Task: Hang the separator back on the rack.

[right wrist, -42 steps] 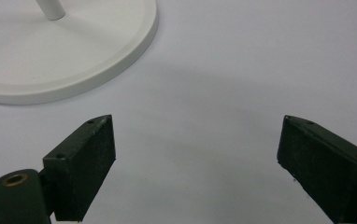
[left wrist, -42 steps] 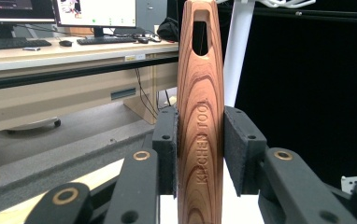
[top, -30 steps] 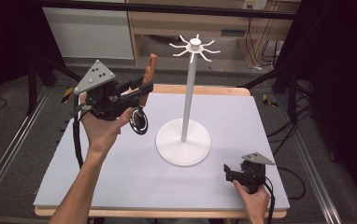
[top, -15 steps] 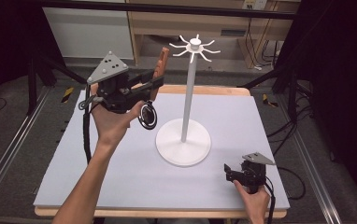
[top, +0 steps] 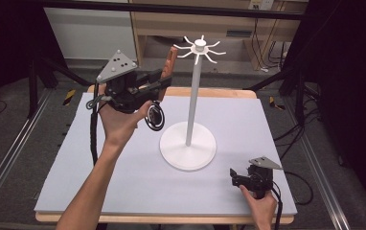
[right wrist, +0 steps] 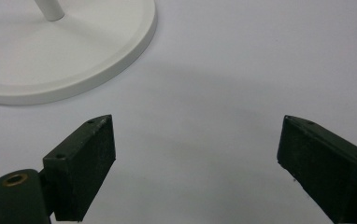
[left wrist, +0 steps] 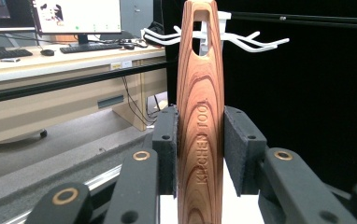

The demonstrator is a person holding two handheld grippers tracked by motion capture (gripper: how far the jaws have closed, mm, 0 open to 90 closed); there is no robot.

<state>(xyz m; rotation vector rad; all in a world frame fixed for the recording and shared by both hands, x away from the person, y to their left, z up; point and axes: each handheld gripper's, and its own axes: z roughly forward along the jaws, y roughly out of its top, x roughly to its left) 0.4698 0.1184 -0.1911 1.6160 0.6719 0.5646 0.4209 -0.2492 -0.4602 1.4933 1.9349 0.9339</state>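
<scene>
- We saw the left claw (left wrist: 200, 154) clamped on a wooden handle (left wrist: 200, 121); both black pads pressed flat against its sides, with the handle standing upright between them.
- In the high view the left claw (top: 159, 84) was raised above the table (top: 99, 191), and the handle (top: 171, 61) rose from its tips, just beside the rack (top: 196, 86) and near the white hooks at its top.
- Below that claw hung a round black and silver head (top: 155, 117), apart from the table top; we could not tell what kind of tool it was.
- The right claw (right wrist: 195, 163) stood wide, nothing between its pads, with bare table under it and the rack's base (right wrist: 64, 51) ahead and to its left.
- In the high view the right claw (top: 236, 178) sat low on the table, held by a hand (top: 260, 208), well apart from the left one.
- The handle's lower end was cut off at the bottom of the left claw's own view, and its slot at the top partly covered the hub of the hooks (left wrist: 242, 39) behind it.
- The handle was striped reddish-brown wood, smooth and tapered, with letters pressed into it.
- The rack was plain white: a thin pole on a round flat base, with curved prongs spreading from the top.
- The pads looked like matt, grainy black blocks.
</scene>
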